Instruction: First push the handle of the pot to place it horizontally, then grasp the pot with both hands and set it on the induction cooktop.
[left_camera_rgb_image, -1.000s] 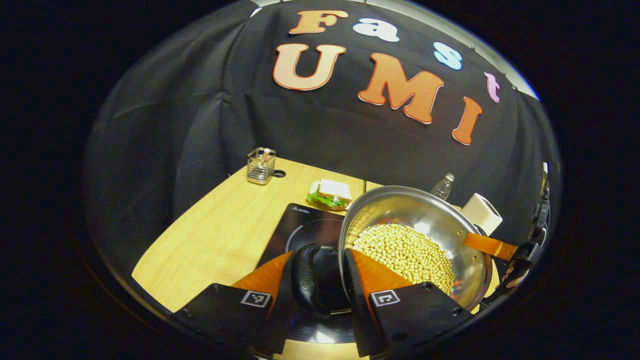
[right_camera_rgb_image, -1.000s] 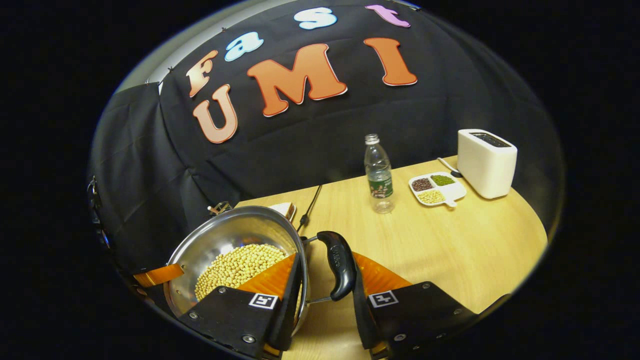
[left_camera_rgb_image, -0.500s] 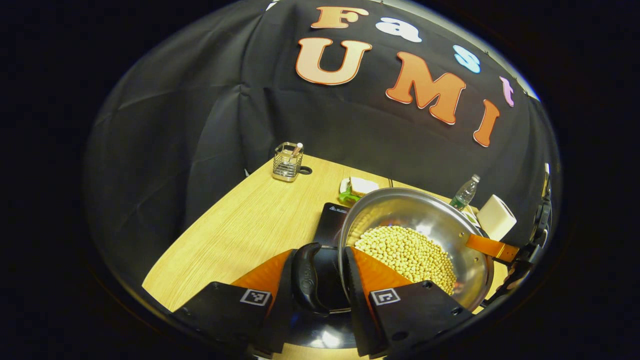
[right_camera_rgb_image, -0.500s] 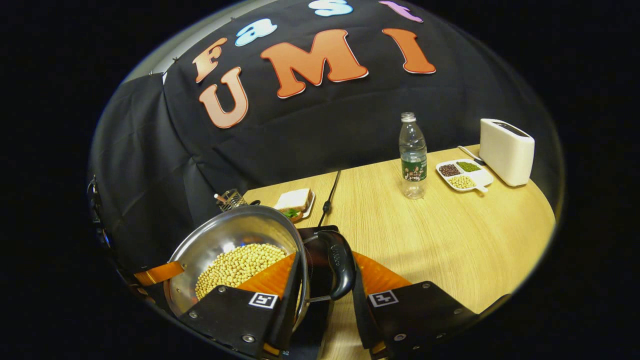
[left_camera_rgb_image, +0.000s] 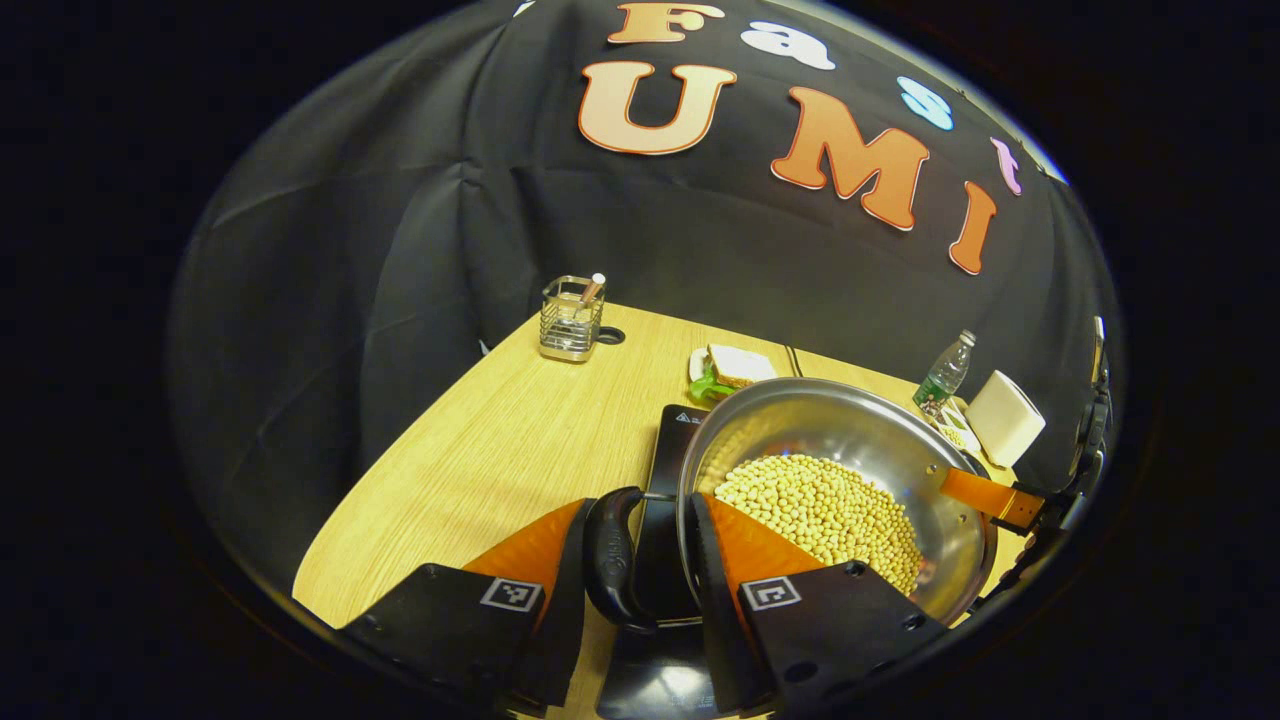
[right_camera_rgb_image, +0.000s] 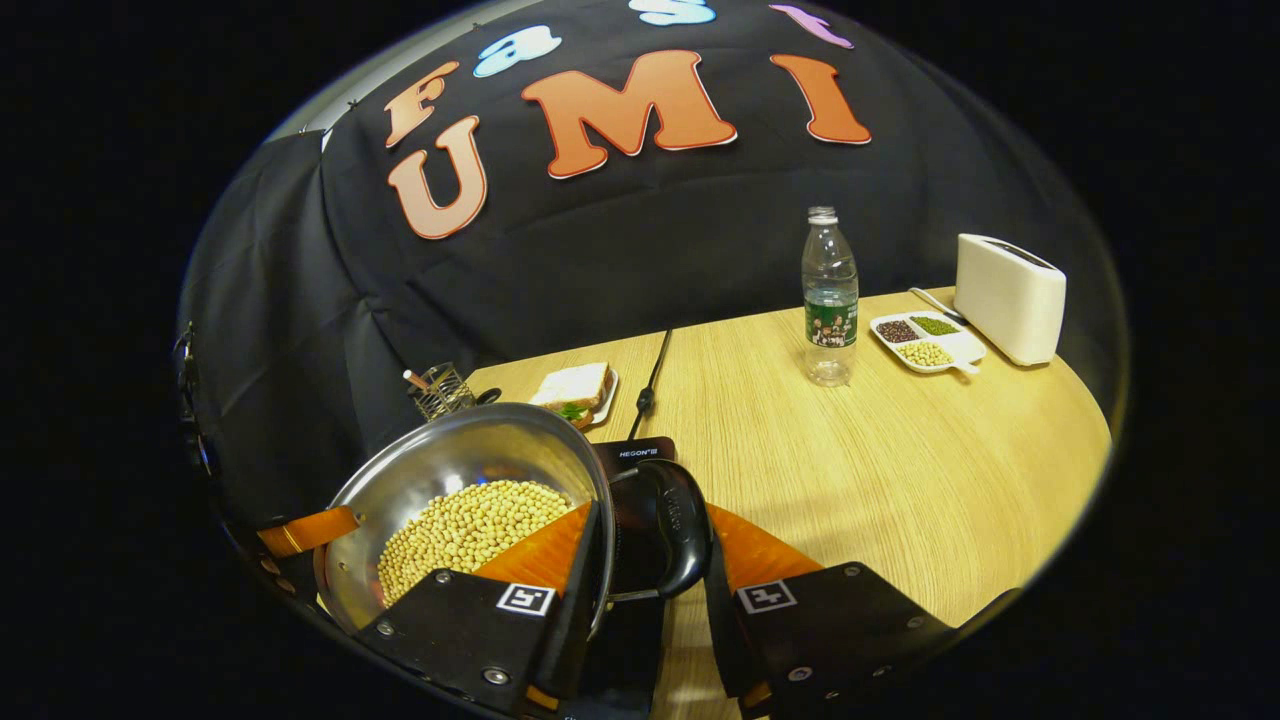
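Currently mid-carry: pot (left_camera_rgb_image: 830, 470) of soybeans (left_camera_rgb_image: 820, 505) held over the induction cooktop (left_camera_rgb_image: 668, 440), both loop handles gripped. Left gripper (left_camera_rgb_image: 640, 560) straddles the left handle (left_camera_rgb_image: 610, 560), one finger outside it, the other inside the pot rim; looks clamped across handle and wall, though true pad contact can't be confirmed. Right gripper (right_camera_rgb_image: 645, 560) does the same on the right handle (right_camera_rgb_image: 672, 525), narrow gap, handle sitting between the fingers. Cooktop edge visible under the pot at 6 o'clock in both views, so pot roughly over target; whether the base already touches the glass can't be told.

Next move probably: lower evenly, keep rim level so beans don't spill, centre on the ring, then release both.

Around, right gripper view: sandwich plate (right_camera_rgb_image: 580, 390) and cooktop cable (right_camera_rgb_image: 648, 385) at 12 o'clock just behind, wire holder (right_camera_rgb_image: 440, 390) at 11, bottle (right_camera_rgb_image: 830, 300), bean tray (right_camera_rgb_image: 925, 340) and toaster (right_camera_rgb_image: 1010, 295) at 1–2, well apart. Nothing blocking the drop.
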